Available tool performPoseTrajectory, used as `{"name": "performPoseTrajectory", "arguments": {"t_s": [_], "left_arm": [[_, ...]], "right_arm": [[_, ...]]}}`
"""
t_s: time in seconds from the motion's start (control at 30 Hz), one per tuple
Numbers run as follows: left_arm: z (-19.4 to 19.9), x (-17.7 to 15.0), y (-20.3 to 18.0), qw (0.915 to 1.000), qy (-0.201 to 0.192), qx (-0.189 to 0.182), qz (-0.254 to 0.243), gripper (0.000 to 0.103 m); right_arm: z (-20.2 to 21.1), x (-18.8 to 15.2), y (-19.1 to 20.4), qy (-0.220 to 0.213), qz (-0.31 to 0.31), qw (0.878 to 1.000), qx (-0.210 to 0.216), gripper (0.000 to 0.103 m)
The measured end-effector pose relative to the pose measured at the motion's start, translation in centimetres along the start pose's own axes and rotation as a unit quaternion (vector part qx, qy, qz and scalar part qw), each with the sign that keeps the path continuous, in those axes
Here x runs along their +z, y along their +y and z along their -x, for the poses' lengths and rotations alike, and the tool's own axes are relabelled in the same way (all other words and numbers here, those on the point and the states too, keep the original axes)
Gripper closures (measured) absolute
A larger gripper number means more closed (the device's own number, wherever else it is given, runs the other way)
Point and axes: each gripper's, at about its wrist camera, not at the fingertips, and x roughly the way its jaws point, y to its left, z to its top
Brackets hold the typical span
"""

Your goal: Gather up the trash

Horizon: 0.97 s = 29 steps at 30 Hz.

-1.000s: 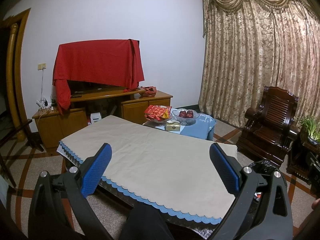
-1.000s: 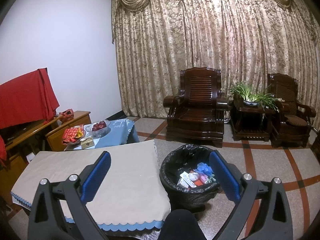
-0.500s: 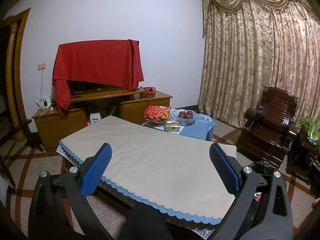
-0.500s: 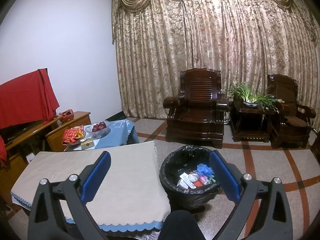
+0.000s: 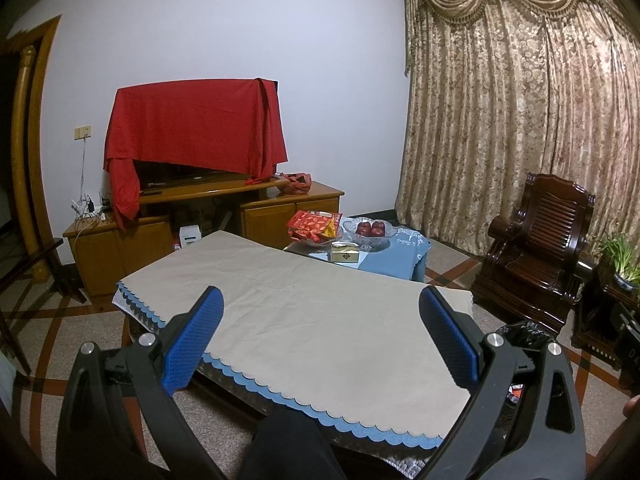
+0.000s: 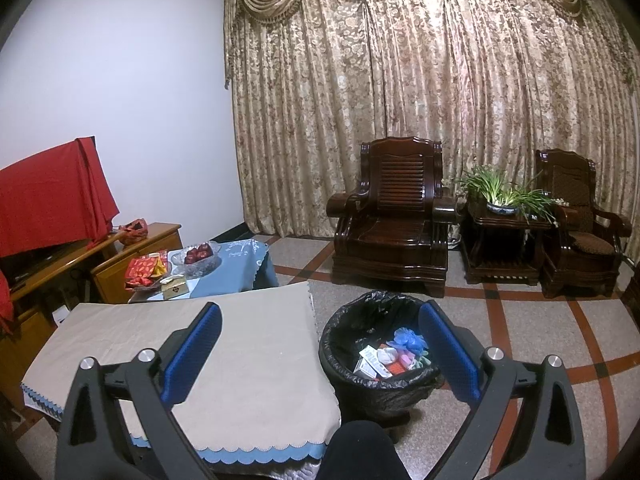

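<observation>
A round bin with a black liner (image 6: 360, 376) stands on the floor right of the low table (image 6: 224, 344); inside it lie crumpled blue plastic, paper scraps and small packets (image 6: 390, 356). My right gripper (image 6: 320, 344) is open and empty, held above the table's right edge and the bin. My left gripper (image 5: 320, 334) is open and empty above the beige-covered table (image 5: 320, 320). The bin's rim (image 5: 524, 330) shows partly behind the left gripper's right finger.
A smaller blue-covered table (image 5: 396, 252) holds red snack bags (image 5: 314, 226), a glass bowl of apples (image 5: 370, 232) and a small box (image 5: 344, 254). A TV cabinet with red cloth (image 5: 192, 136) stands at the wall. Dark wooden armchairs (image 6: 394, 220) and a plant stand (image 6: 504, 232) line the curtain.
Both grippers have stayed open and nearly still. The right wrist view has shifted very slightly.
</observation>
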Motion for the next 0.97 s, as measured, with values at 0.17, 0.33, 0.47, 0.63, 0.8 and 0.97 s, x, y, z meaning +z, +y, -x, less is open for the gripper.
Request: {"name": "performPoseTrajectory", "arguments": {"t_s": [0.17, 0.33, 0.47, 0.63, 0.8, 0.97], "left_arm": [[0.0, 0.0, 0.0, 1.0, 0.001, 0.0, 0.001, 0.008], [0.0, 0.0, -0.1, 1.0, 0.001, -0.001, 0.0, 0.008], [0.1, 0.0, -0.3, 1.0, 0.002, -0.001, 0.0, 0.008], [0.1, 0.0, -0.4, 1.0, 0.003, -0.002, -0.001, 0.007], [0.3, -0.2, -1.0, 1.0, 0.001, 0.001, -0.002, 0.006], [0.2, -0.3, -1.1, 1.0, 0.004, 0.001, -0.002, 0.006]], "right_arm": [[0.0, 0.0, 0.1, -0.001, 0.0, 1.0, 0.0, 0.006], [0.0, 0.0, 0.0, 0.001, 0.0, 1.0, 0.0, 0.006], [0.1, 0.2, 0.0, 0.0, 0.0, 1.0, -0.001, 0.006], [0.1, 0.3, 0.1, 0.001, 0.001, 1.0, 0.0, 0.006], [0.0, 0.3, 0.0, 0.002, 0.001, 1.0, 0.0, 0.006], [0.0, 0.3, 0.0, 0.003, 0.0, 1.0, 0.001, 0.006]]}}
